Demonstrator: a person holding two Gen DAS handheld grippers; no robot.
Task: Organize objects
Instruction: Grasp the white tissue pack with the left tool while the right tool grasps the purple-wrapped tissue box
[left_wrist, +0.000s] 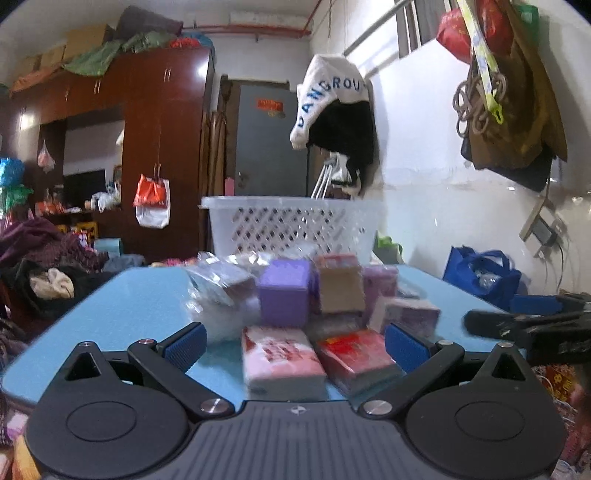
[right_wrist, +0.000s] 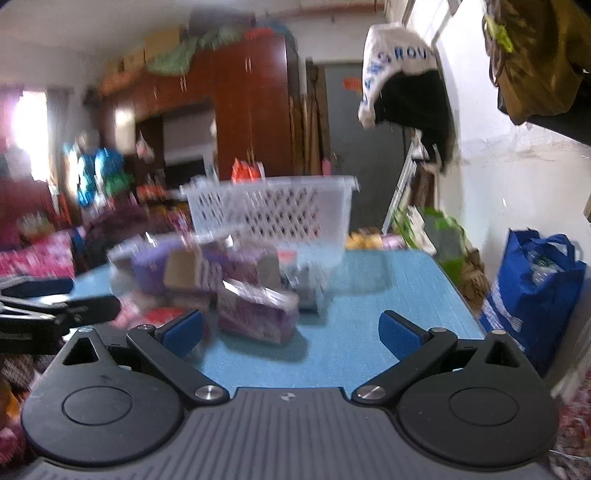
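Several small packs and boxes lie heaped on the blue table (left_wrist: 122, 314). Closest to my left gripper (left_wrist: 295, 345) are a pink-and-white pack (left_wrist: 280, 362) and a red pack (left_wrist: 354, 354); the gripper is open with both packs between its blue pads, not touching them. Behind them stand a purple box (left_wrist: 284, 295) and a brown box (left_wrist: 340, 288). At the table's far end sits a white lattice basket (left_wrist: 291, 225). My right gripper (right_wrist: 291, 332) is open just in front of a purple pack (right_wrist: 258, 314). The right wrist view is motion-blurred, showing the basket (right_wrist: 269, 210) behind the heap.
The other gripper shows as a black shape at the right edge of the left wrist view (left_wrist: 528, 328) and at the left edge of the right wrist view (right_wrist: 44, 314). A blue bag (right_wrist: 535, 291) stands right of the table. Clothes hang on the wall (left_wrist: 340, 122). A dark wardrobe (left_wrist: 162, 147) stands behind.
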